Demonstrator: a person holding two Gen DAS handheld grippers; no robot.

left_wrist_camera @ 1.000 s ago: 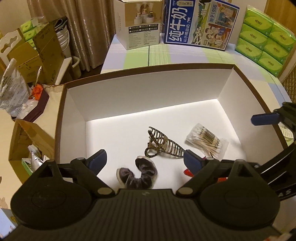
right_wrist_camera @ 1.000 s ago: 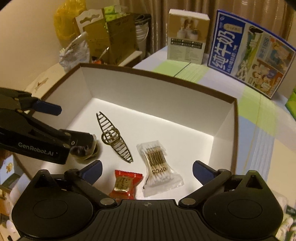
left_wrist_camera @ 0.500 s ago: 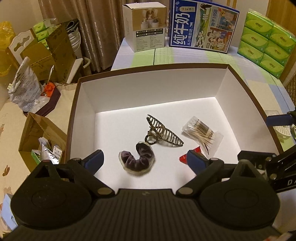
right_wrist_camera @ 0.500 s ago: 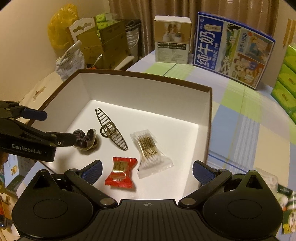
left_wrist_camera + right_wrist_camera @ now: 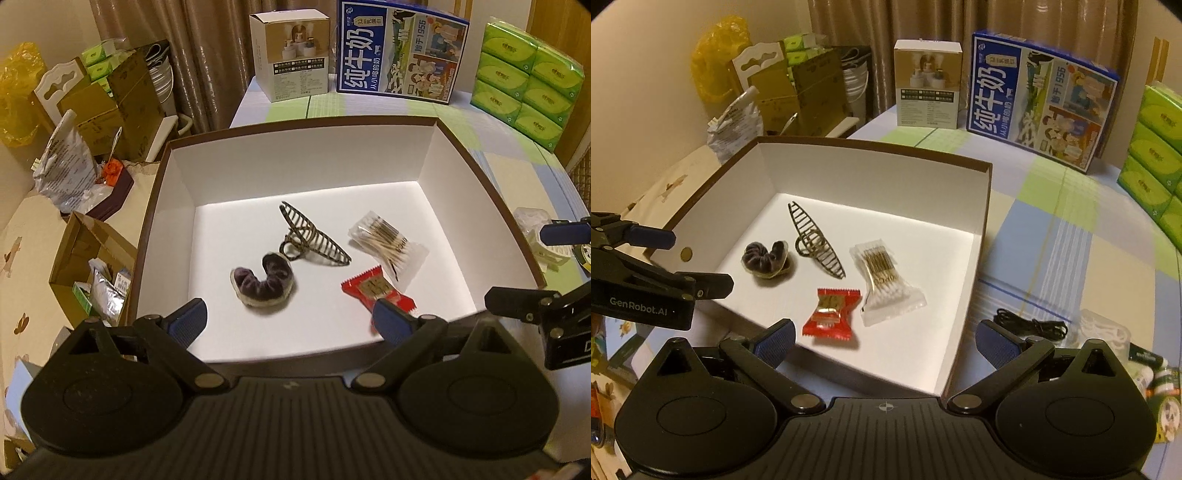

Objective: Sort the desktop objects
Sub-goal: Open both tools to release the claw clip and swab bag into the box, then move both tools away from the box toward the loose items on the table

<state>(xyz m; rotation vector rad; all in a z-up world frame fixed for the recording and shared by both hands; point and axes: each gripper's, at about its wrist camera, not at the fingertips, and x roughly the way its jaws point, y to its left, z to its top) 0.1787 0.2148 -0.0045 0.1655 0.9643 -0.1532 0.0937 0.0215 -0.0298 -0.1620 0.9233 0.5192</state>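
One scrunchie (image 5: 264,282); one hair claw (image 5: 314,240); one candy (image 5: 375,290); one swab pack (image 5: 388,242).

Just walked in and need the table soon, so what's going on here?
A person with a gripper in each hand is sorting desk items into a white box. The scrunchie, hair claw, cotton swab pack and red candy already lie in it. Both the left gripper and right gripper are open and empty. A black cable waits outside.

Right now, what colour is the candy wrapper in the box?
Red with a gold centre; the candy wrapper shows best in the right wrist view.
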